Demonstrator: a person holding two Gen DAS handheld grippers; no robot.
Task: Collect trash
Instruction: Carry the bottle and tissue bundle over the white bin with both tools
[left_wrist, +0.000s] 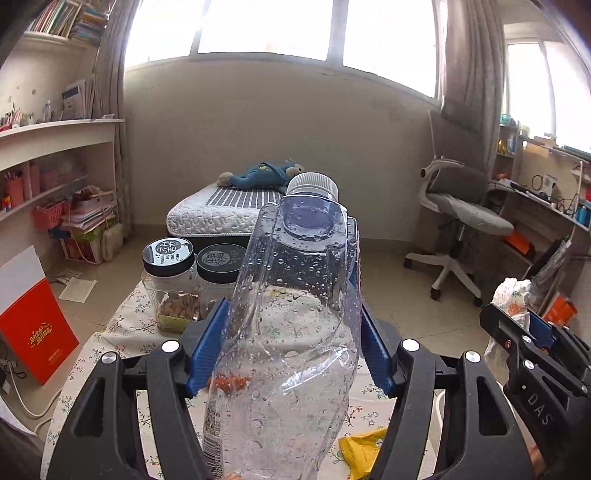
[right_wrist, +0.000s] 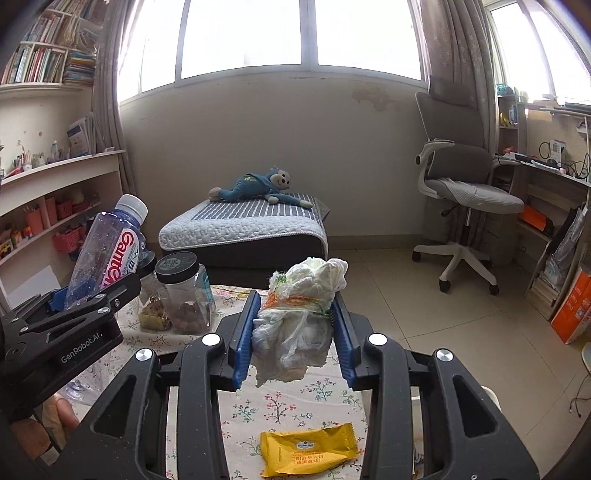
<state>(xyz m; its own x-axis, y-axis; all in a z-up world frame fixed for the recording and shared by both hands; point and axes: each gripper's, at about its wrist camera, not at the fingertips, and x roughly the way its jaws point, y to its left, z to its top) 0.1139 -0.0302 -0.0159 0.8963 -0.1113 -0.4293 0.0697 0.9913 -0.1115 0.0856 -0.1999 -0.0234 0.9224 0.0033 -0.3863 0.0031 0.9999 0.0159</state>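
Observation:
My left gripper (left_wrist: 291, 314) is shut on an empty clear plastic bottle (left_wrist: 291, 295) with a white cap, held above the floral table; the bottle also shows in the right wrist view (right_wrist: 107, 247) at the left. My right gripper (right_wrist: 295, 310) is shut on a crumpled white plastic bag (right_wrist: 299, 317), held above the table; the bag also shows in the left wrist view (left_wrist: 511, 295) at the right. A yellow snack wrapper (right_wrist: 308, 452) lies on the floral tablecloth (right_wrist: 314, 398) below the right gripper, and shows in the left wrist view (left_wrist: 360, 452) too.
Two black-lidded clear jars (right_wrist: 184, 291) with snacks stand at the table's far left. Beyond are a low mattress (right_wrist: 243, 229) with a plush monkey, an office chair (right_wrist: 465, 199), a desk at right, shelves at left, and a red box (left_wrist: 33, 328) on the floor.

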